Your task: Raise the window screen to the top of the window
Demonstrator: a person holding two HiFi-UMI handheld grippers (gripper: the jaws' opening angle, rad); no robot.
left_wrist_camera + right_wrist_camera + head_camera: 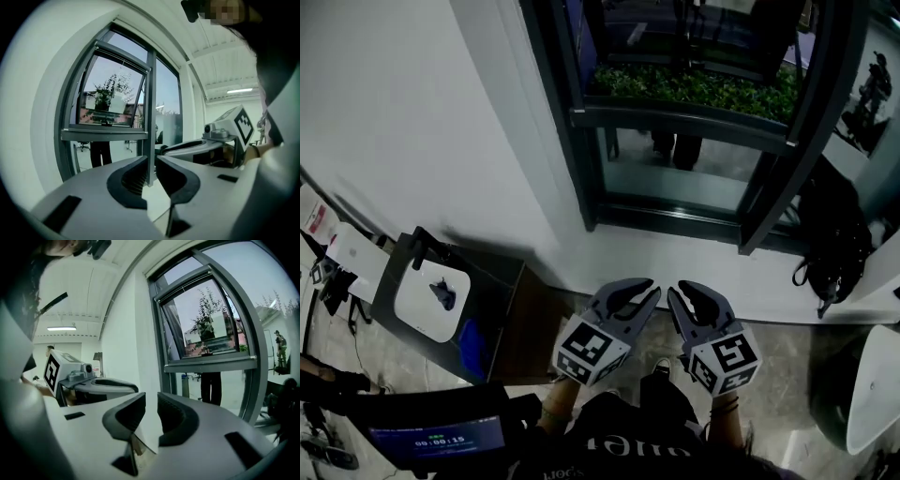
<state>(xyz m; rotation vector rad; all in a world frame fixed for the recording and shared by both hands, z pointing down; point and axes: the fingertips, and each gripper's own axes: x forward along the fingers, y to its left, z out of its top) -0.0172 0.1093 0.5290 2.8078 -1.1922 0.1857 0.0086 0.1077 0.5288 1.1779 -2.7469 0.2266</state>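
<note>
- In the head view, the left claw and the right claw are held side by side, close together, each with a marker cube behind it.
- Both claws are pointed at a pale sill under the dark-framed window, which is set in the white wall straight ahead and well apart from them.
- The window screen cannot be told apart from glass and frame in this view.
- Green plants are seen through the glass, a black bag is seen at the right, and a small stand with a white top at the left.
- In the left gripper view, the left claw's jaws are seen with only a narrow gap and nothing held between them.
- Past the gap a dark upright post of the window is seen, with a horizontal crossbar beside it. The right claw lies at the right.
- A person's legs are seen below the crossbar.
- In the right gripper view, the right claw's jaws are likewise set narrowly apart and empty.
- The window fills the right half, its upper pane tilted. Here too the screen cannot be picked out.
- The left claw is seen at the left, below a ceiling light.
</note>
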